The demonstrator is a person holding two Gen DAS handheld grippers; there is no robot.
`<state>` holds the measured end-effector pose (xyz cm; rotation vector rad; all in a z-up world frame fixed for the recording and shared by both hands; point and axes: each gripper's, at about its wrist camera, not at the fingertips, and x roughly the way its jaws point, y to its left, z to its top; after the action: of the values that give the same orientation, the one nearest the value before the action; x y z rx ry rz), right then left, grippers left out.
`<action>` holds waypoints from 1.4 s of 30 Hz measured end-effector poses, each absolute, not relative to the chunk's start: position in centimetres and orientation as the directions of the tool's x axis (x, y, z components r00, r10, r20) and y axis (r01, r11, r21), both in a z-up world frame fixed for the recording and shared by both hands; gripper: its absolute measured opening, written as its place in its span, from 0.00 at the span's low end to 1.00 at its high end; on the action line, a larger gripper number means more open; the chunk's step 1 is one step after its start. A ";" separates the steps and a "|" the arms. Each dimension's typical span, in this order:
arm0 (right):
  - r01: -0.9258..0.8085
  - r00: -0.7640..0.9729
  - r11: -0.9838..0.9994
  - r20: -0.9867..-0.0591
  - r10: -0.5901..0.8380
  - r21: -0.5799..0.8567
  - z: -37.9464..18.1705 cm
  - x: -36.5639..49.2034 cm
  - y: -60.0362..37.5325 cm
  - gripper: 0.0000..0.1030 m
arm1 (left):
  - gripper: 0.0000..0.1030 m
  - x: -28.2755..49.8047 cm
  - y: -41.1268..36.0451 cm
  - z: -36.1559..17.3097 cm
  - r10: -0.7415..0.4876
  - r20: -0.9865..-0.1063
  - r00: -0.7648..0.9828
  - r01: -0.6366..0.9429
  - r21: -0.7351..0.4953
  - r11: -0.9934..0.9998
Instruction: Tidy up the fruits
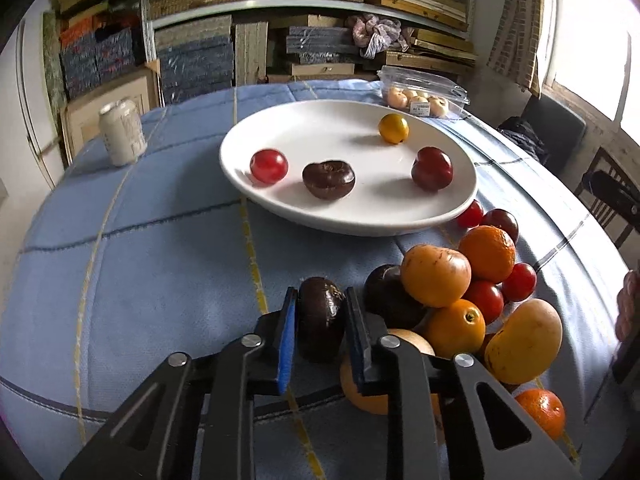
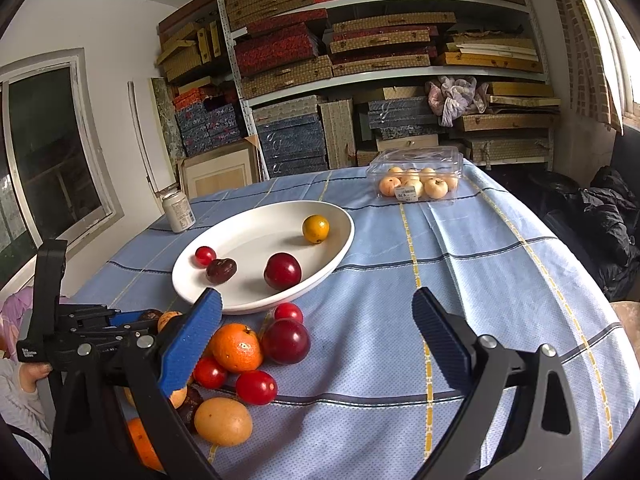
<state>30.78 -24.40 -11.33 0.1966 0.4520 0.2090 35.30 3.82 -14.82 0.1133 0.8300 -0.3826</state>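
One plate [image 2: 344, 240]; one can [image 2: 179, 212]

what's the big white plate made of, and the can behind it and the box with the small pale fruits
White plate: probably glazed ceramic, glossy with soft reflections; could be melamine. Can: likely aluminium, with a metal rim and printed pale wrap. Clamshell box: thin clear plastic, see-through with glare and a price sticker.

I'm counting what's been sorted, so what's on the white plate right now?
The white plate holds four fruits: a yellow fruit, a small red tomato, a dark brown fruit and a dark red plum. Nothing covers its inside in either view.
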 end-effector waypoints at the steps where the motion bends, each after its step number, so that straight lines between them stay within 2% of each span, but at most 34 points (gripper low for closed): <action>1: -0.156 0.878 0.959 -0.411 0.244 0.235 -11.4 30.8 -24.4 0.91 | 0.22 35.2 4.1 -14.8 -0.289 -0.738 0.610 0.369 -0.058 0.928; 9: -0.211 0.847 0.959 -0.455 0.275 0.187 -11.7 30.7 -23.0 0.90 | 0.22 35.3 5.9 -14.7 -0.160 -0.735 0.659 0.241 0.004 0.971; 10: -0.222 0.840 0.961 -0.467 0.275 0.167 -11.9 30.5 -22.6 0.87 | 0.22 35.4 6.2 -14.7 -0.155 -0.735 0.660 0.232 0.003 0.973; 12: -0.236 0.823 0.963 -0.500 0.269 0.130 -12.4 30.2 -21.9 0.71 | 0.22 35.4 6.7 -14.6 -0.159 -0.732 0.663 0.221 -0.011 0.975; 14: -0.261 0.796 0.958 -0.537 0.281 0.116 -13.3 29.7 -21.2 0.60 | 0.22 35.5 6.7 -14.6 -0.149 -0.730 0.667 0.214 -0.004 0.977; 20: -0.296 0.765 0.952 -0.578 0.282 0.072 -14.3 29.0 -19.8 0.58 | 0.22 35.4 6.7 -14.7 -0.141 -0.726 0.673 0.214 0.009 0.977; 25: -0.301 0.721 0.941 -0.609 0.331 0.155 -14.7 30.5 -19.8 0.54 | 0.22 35.4 6.6 -14.7 -0.139 -0.726 0.674 0.215 0.012 0.977; 32: -0.308 0.639 0.912 -0.651 0.409 0.271 -15.7 32.4 -19.4 0.35 | 0.22 35.3 6.6 -14.7 -0.141 -0.725 0.674 0.219 0.014 0.976; 42: -0.279 0.575 0.877 -0.663 0.479 0.391 -17.0 33.9 -19.9 0.34 | 0.22 35.2 6.2 -14.7 -0.140 -0.724 0.675 0.224 0.021 0.974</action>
<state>33.89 -19.94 -16.99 0.2560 0.8491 0.4493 35.22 6.18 -14.72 0.1119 0.8043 -0.2051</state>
